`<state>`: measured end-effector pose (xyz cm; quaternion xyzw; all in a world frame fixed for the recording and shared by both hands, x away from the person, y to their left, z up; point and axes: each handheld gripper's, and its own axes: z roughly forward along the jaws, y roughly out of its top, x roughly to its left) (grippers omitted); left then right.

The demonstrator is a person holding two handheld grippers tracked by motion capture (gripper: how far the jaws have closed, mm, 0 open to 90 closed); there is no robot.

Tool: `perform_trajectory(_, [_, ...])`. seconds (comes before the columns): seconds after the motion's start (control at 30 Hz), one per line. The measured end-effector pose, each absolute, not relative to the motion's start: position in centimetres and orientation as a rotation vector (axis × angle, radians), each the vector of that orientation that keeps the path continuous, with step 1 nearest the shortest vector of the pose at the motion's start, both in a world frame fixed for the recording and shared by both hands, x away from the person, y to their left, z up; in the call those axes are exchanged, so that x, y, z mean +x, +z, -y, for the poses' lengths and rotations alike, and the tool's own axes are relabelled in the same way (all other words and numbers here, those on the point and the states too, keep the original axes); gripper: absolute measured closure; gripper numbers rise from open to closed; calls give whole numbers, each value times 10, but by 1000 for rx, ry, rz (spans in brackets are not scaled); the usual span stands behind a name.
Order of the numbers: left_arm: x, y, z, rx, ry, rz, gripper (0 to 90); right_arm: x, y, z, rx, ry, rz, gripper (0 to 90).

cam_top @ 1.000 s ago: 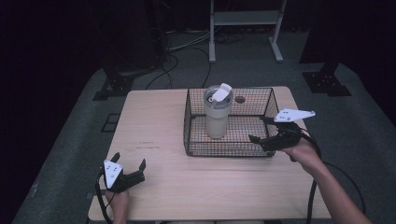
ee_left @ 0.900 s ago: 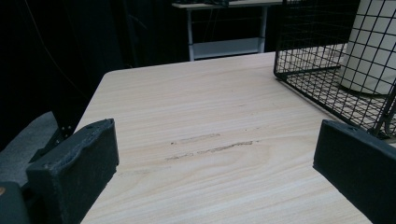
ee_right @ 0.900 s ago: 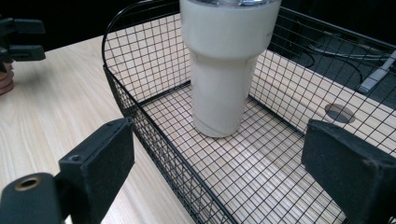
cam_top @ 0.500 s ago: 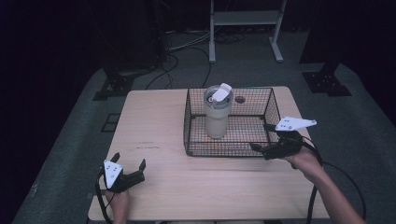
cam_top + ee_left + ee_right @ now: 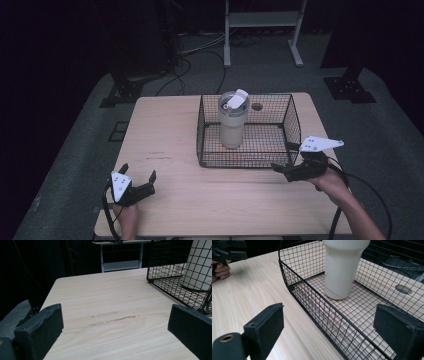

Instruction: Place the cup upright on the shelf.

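A pale cup (image 5: 232, 125) with a white lid is standing upright in the black wire basket (image 5: 292, 120). The right tool (image 5: 286, 159) is hovering open at its near right corner; the left tool (image 5: 137, 176) is sitting open at the near left of the surface (image 5: 165, 135).

Left gripper (image 5: 138, 181) at near left, jaws wide apart, held low. Right gripper (image 5: 284, 158) at right, jaws spread, pointing left; forearm enters from near right.

Dark lab/studio, black drapes, floor cables (image 5: 200, 50), equip stands (image 5: 262, 30)

Black wire-mesh basket (image 5: 290, 117); matt cream tumbler (image 5: 232, 127); pale smooth wood-grain table (image 5: 165, 130)
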<state>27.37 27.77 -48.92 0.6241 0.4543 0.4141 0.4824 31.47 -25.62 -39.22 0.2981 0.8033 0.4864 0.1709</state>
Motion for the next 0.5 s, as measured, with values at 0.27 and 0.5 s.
perform_trajectory(0.27, [274, -489, -278, 1522, 1010, -1107, 0, 303, -400, 264, 839, 1394, -2280, 89])
perform_trajectory(0.5, [274, -489, -278, 1521, 1010, -1111, 0, 292, -408, 273, 844, 1405, -2282, 89])
